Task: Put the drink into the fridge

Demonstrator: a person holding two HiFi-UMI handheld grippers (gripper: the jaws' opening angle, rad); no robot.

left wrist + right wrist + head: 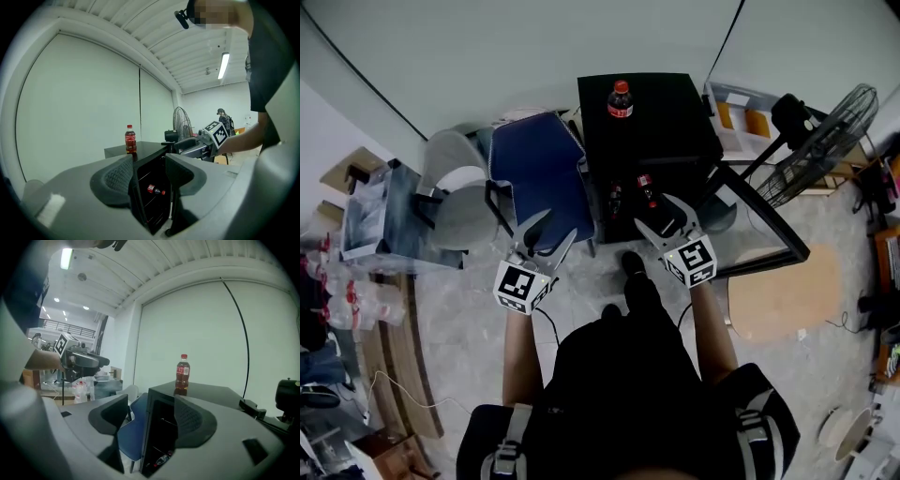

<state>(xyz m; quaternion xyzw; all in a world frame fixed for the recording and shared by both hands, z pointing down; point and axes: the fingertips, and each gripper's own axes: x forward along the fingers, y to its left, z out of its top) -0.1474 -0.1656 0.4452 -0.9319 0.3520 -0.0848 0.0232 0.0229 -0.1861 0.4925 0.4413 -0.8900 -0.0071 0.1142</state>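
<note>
A cola bottle (620,98) with a red cap stands upright on top of the black mini fridge (675,122); it also shows in the left gripper view (130,139) and the right gripper view (182,374). The fridge's door (764,230) is swung open to the right. Inside lie other bottles (645,190), one of them on a low shelf (154,190). My right gripper (661,220) hovers open and empty in front of the fridge opening. To its left, my left gripper (546,239) is open and empty too, near the blue chair.
A blue chair (542,169) and a grey chair (455,192) stand left of the fridge. A floor fan (825,141) is at the right, behind the open door. A clear plastic crate (370,216) sits far left, a box (741,117) behind the fridge.
</note>
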